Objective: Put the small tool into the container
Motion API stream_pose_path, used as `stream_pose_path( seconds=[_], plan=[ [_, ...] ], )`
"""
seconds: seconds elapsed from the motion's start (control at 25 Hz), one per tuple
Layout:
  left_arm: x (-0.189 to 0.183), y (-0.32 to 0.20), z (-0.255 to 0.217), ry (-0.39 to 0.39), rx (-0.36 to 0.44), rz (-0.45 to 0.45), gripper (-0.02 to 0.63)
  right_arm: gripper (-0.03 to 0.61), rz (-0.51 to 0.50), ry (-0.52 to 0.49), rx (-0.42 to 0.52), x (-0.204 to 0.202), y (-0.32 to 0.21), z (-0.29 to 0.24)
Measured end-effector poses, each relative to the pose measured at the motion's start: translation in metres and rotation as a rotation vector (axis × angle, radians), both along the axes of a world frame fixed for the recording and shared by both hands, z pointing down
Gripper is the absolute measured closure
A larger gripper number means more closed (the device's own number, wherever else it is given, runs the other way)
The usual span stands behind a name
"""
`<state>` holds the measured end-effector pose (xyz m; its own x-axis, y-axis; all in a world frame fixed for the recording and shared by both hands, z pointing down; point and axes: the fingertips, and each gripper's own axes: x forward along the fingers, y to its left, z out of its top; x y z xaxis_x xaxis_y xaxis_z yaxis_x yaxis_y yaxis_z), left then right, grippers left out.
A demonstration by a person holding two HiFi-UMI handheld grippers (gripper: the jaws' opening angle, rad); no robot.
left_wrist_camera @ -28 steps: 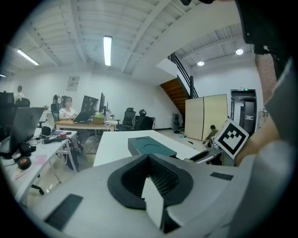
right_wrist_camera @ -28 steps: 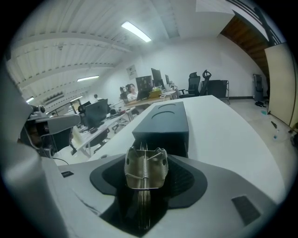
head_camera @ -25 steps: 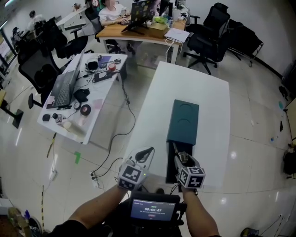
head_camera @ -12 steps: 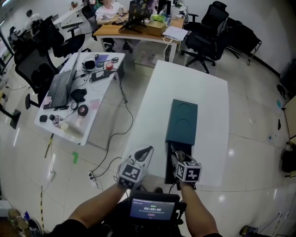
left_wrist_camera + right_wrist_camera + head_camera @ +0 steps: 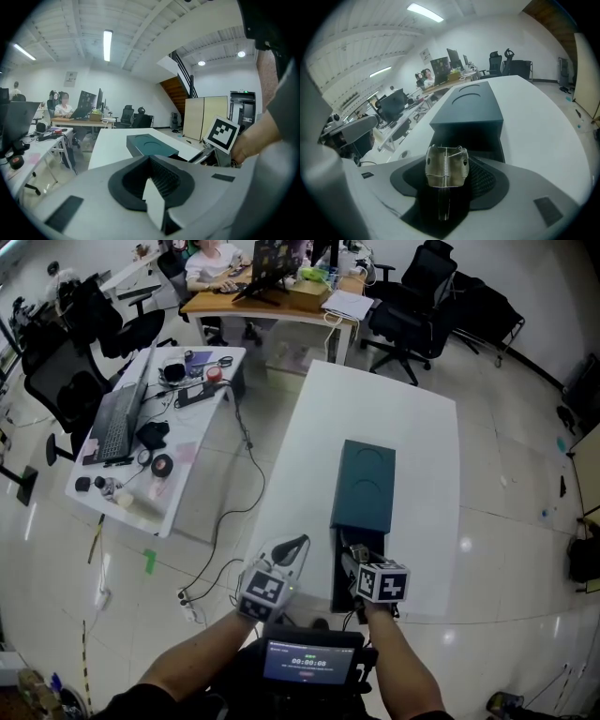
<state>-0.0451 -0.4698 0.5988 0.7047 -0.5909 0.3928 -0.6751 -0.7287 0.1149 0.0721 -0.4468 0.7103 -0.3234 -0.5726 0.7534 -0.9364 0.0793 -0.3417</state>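
Right gripper [image 5: 350,553] clenched on the tool [image 5: 446,167], a sprung metal clip, at the container's [image 5: 366,486] open near end. Left gripper [image 5: 289,551] closed, empty, just left. Clip probably light, stiff, slick; best held by its flat sides. Its lower part sits buried between pads. Container's inside too dark to read.

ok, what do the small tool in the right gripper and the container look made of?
The small tool: metal, probably steel; bare silvery surface with a dull shine, a coil spring showing at its middle. The container: dark teal, matte, smooth flat faces with pressed arc marks on the lid; plastic or coated board, the look leaves it open.
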Motion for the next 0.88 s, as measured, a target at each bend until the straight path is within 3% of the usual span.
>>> stream_pose_path(
  seconds=[0.56,0.88],
  plan=[
    [0.006,-0.001,-0.002,0.006,-0.011,-0.011,0.604,0.29,-0.009,0.008,-0.012,0.009,0.003,-0.004],
    [0.007,-0.001,0.003,0.008,-0.025,-0.017,0.604,0.305,-0.086,0.055,-0.054,0.015,0.002,0.006]
  ],
)
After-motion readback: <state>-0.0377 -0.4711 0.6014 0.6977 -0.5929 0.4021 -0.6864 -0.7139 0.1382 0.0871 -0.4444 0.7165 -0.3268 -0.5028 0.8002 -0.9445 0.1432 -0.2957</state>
